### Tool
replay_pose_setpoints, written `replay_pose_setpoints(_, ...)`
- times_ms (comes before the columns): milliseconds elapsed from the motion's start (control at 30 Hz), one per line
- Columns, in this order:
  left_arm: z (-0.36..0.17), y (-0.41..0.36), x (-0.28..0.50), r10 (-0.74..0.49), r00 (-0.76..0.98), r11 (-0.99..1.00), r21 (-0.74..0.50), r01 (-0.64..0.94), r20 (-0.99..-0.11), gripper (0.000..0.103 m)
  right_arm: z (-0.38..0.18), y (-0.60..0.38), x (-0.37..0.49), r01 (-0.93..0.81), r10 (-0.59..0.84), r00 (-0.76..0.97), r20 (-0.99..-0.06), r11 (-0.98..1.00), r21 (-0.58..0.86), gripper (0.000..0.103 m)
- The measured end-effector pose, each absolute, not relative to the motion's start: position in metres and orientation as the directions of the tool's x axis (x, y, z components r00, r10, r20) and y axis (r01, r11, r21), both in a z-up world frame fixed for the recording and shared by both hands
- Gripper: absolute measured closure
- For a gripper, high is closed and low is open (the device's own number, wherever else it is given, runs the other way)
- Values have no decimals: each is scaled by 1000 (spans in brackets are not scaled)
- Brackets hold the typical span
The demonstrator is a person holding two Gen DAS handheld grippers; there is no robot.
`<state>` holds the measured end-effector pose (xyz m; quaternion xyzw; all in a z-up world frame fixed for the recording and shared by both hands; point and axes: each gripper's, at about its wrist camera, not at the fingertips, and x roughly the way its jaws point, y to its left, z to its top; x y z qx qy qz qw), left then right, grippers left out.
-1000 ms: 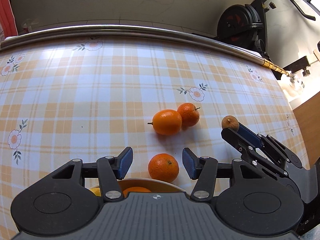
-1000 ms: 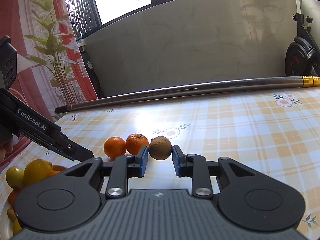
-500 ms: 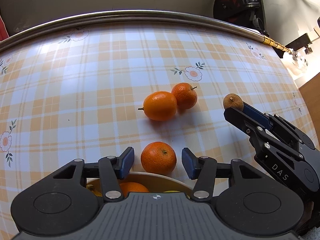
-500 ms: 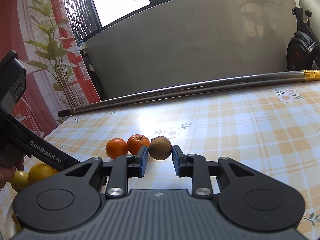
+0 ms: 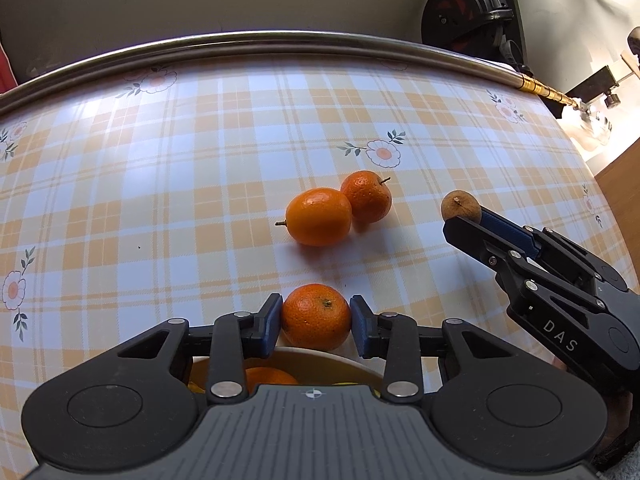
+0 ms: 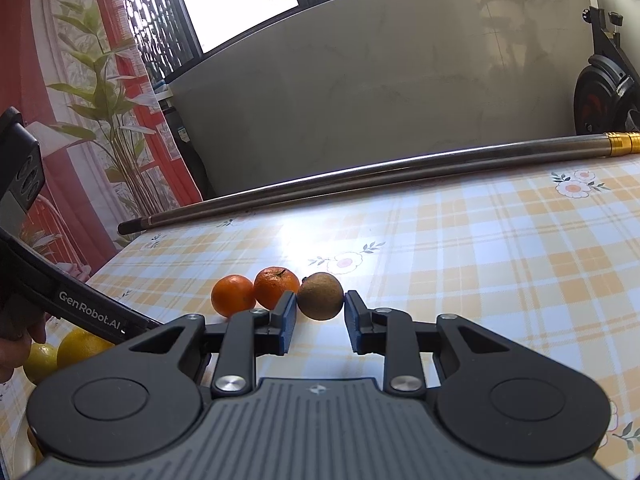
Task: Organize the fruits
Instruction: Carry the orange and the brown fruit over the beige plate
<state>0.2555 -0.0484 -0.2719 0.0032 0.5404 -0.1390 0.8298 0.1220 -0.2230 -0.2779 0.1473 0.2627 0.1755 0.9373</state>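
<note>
Orange-and-white plaid cloth with daisy prints covers the bench (image 5: 168, 200). Left wrist view: left hand-held gripper (image 5: 316, 320) closed on a mandarin (image 5: 316, 317), blue pads touching both sides, just above the rim of a cream bowl (image 5: 340, 358) at 6 o'clock holding more orange fruit. At 12 o'clock from it, two more oranges (image 5: 320, 216) touch each other on the cloth, well apart from the held one. At 2 o'clock the right hand-held gripper (image 5: 460, 212) reaches in from the right, tilted, a brown fruit (image 5: 459, 205) at its tip; "DAS" reads on its body. A metal pole (image 5: 280, 40) lies along the far edge; exercise bike (image 5: 472, 12) at 1 o'clock.

Right wrist view: right hand-held gripper (image 6: 320, 312) pads sit against the brown fruit (image 6: 320, 295), gripping it low over the bench. The orange pair (image 6: 256, 290) sits at 10 o'clock, the nearer one just beside the left pad. Left hand-held gripper body (image 6: 80, 312) crosses at 9 o'clock, marked "GenRobot.AI", person's fingers (image 6: 16, 340) on it. Yellow lemons (image 6: 60, 356) below it. Pole (image 6: 360, 184) at 12 o'clock, red curtain with plant print (image 6: 80, 100) at 10 o'clock.
</note>
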Motion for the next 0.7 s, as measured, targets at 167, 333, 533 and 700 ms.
replay_pose_setpoints(167,-259,-44,255,-228,415,965,-149,214,-881,65,-279,-223,122,-255,418,794,-442,888,381,74)
replay_pose_setpoints(333,-238,-38,246,-238,469,967,-161,199,-850,65,-280,-226,124,-249,420,792,-443,885,393,74)
replay_pose_setpoints(533,-208,-16,216,-272,535,962,-206,182,-800,65,-274,-222,113,-239,397,781,-481,903,357,74)
replay_pose_setpoints(700,-191,9,182,-282,567,959,-216,182,-774,65,-253,-209,88,-281,434,777,-456,887,366,74)
